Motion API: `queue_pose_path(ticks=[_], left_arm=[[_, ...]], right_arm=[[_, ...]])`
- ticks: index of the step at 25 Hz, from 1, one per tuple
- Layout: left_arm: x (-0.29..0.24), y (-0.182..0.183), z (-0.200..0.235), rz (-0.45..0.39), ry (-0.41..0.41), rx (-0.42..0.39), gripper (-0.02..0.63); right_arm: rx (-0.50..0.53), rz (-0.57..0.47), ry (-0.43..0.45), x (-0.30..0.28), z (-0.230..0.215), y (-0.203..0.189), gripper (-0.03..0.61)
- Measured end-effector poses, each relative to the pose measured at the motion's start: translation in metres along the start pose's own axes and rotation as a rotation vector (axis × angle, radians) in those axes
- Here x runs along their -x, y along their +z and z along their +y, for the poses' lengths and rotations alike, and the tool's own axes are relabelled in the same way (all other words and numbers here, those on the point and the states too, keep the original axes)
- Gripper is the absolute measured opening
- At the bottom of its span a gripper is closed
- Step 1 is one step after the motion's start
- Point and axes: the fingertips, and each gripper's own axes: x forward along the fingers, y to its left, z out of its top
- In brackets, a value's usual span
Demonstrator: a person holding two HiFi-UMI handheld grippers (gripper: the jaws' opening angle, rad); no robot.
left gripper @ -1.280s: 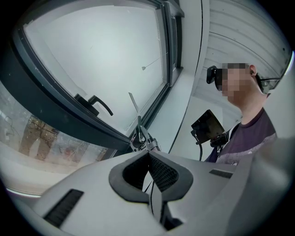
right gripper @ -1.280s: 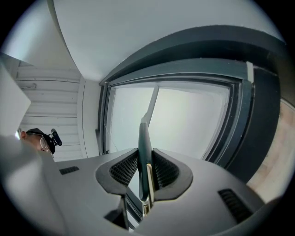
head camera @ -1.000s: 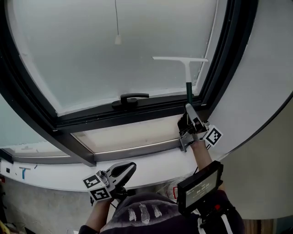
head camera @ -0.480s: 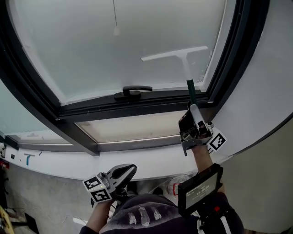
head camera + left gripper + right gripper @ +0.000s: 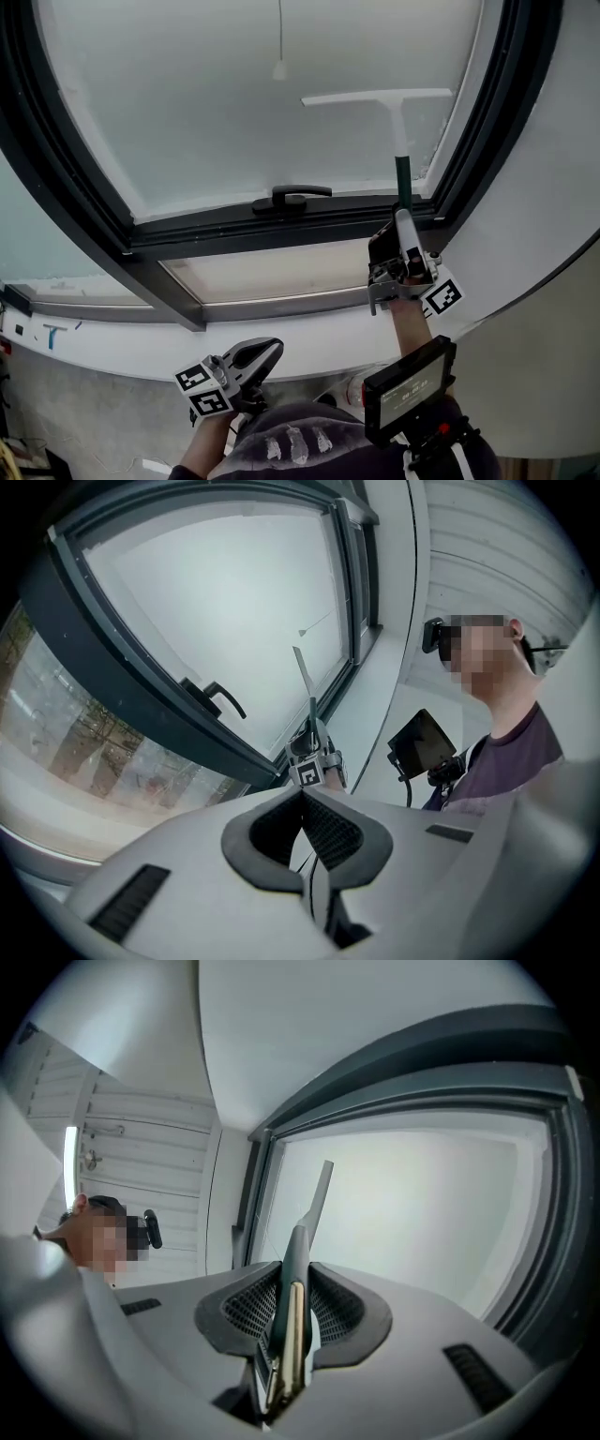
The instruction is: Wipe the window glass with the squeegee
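Above the right gripper (image 5: 403,227), the clamped squeegee (image 5: 397,117) lies against the window glass (image 5: 187,112)

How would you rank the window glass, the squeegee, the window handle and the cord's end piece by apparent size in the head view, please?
Largest to smallest:
1. window glass
2. squeegee
3. window handle
4. cord's end piece, clearly the smallest

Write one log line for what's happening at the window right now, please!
right gripper: shut on dark green handle of white T-shaped squeegee | blade: level, upper right of frosted window glass | left gripper: shut, empty, held low
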Motion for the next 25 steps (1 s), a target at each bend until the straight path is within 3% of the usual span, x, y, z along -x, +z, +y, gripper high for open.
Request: queue_pose_path(ticks=[9,14,21,25], left_arm=[[0.087,0.062,0.045,0.024,-0.100,-0.063,0.005],[0.127,0.082,0.064,0.048,-0.138,-0.055,0.006],[0.138,0.125,0.068,0.007,-0.162,-0.018,0.005],[0.141,0.110,0.072,-0.015,-0.154,-0.043,0.005]], right_arm=[[0.134,-0.084,0.037,-0.093,0.030,-0.057,0.091],[0.187,-0.114,0.082,-0.142,0.060,-0.081,0.091],[0.184,-0.090,0.099,-0.222,0.073,-0.096,0.091],[0.167,-0.107,0.136,-0.235,0.070,-0.093,0.091]])
